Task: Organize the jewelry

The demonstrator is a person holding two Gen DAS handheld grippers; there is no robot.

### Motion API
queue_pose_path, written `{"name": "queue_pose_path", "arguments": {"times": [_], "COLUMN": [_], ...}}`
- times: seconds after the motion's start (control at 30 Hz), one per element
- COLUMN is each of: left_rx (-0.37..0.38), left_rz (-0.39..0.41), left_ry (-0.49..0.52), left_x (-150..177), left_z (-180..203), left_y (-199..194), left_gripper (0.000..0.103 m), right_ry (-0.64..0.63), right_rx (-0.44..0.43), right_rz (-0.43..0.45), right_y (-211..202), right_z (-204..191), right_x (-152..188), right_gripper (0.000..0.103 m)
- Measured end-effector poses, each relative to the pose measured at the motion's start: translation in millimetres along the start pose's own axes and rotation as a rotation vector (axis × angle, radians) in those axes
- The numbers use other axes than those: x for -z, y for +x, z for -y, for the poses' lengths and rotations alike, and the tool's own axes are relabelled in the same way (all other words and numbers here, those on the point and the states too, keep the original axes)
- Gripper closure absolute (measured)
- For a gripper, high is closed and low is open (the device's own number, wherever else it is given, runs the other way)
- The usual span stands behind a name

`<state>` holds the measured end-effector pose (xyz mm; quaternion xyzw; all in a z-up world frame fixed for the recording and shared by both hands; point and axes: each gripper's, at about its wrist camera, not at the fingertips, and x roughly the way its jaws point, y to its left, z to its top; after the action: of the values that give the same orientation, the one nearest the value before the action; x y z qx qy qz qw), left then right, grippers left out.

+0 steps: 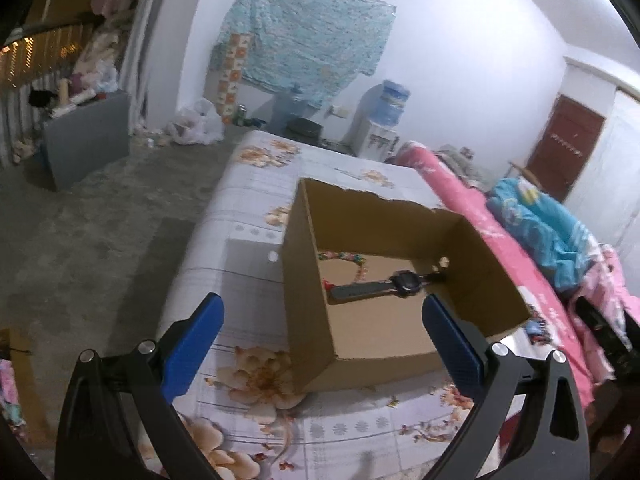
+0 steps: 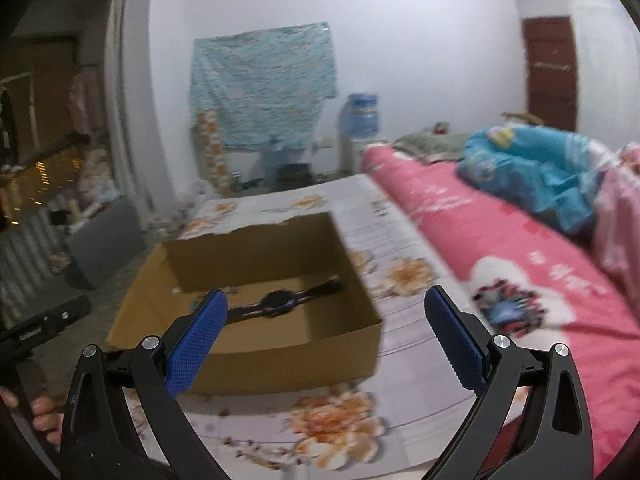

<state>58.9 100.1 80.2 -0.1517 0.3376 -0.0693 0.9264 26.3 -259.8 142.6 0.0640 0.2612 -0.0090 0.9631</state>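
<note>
So the dark wristwatch (image 1: 394, 282) and colourful bead string (image 1: 348, 258) lie in the open brown cardboard box (image 1: 372, 344), left gripper (image 1: 320, 344) and right gripper (image 2: 326, 344) both spread wide and empty, nothing visibly left outside.

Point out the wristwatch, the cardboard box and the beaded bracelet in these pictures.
wristwatch (image 1: 405, 280): left wrist view, on its dark face.
cardboard box (image 1: 306, 300): left wrist view, on its near left wall.
beaded bracelet (image 1: 345, 257): left wrist view, on the colourful beads by the far wall.
</note>
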Motion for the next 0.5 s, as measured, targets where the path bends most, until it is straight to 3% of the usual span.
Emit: {"name": "queue_pose_path", "arguments": {"times": [0.33, 0.5], "left_rx": [0.112, 0.085], "left_rz": [-0.011, -0.014], "left_ry": [-0.021, 0.046], "left_x": [12, 24], "left_z": [-13, -16], "left_y": [6, 9], "left_gripper": [0.006, 0.006], "right_ry": [-0.106, -0.043], "right_rx": [0.096, 0.068], "right_rz": [0.001, -0.093], "right_y": [-3, 2], "right_z": [14, 36], "right_x": [31, 55], "right_gripper": [0.008, 0.008]}}
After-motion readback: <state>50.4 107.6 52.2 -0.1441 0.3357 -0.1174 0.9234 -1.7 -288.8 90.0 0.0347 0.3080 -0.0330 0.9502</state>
